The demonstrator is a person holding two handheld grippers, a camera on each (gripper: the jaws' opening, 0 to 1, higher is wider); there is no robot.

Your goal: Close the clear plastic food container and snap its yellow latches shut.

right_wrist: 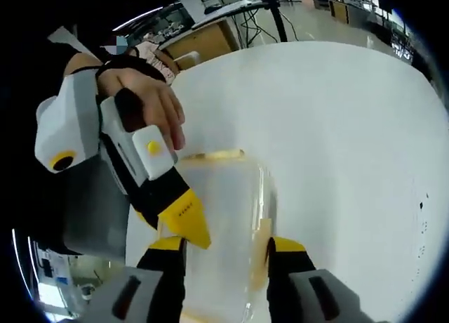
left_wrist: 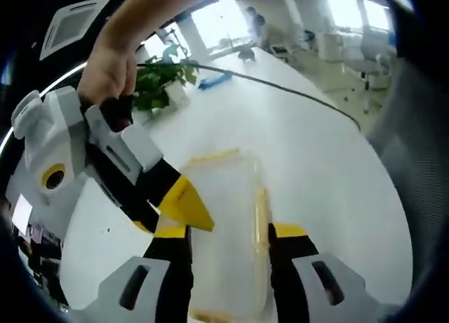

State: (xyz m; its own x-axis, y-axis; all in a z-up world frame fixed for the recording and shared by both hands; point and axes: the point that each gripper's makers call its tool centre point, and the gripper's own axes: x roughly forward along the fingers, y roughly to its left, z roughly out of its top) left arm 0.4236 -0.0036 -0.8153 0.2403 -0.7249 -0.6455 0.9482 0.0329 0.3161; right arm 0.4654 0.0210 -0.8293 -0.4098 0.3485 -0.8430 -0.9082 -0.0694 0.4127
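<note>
The clear plastic food container [left_wrist: 224,218] lies on the white table [left_wrist: 316,147] with its lid on. One yellow latch [left_wrist: 210,156] runs along its far end and another [left_wrist: 261,218] along its right side. My left gripper [left_wrist: 230,233] is open, its jaws on either side of the container. The right gripper [left_wrist: 186,205], held by a hand [left_wrist: 109,70], comes in from the left, its yellow tip at the container's left edge. In the right gripper view my right gripper [right_wrist: 228,246] is open over the container [right_wrist: 221,203], and the left gripper [right_wrist: 188,221] touches its left side.
A potted plant [left_wrist: 165,77], a blue object [left_wrist: 214,79] and a black cable [left_wrist: 280,86] lie at the table's far side. A grey chair back [left_wrist: 421,133] stands at the right. Desks and a black stand [right_wrist: 273,14] are beyond the table [right_wrist: 337,112].
</note>
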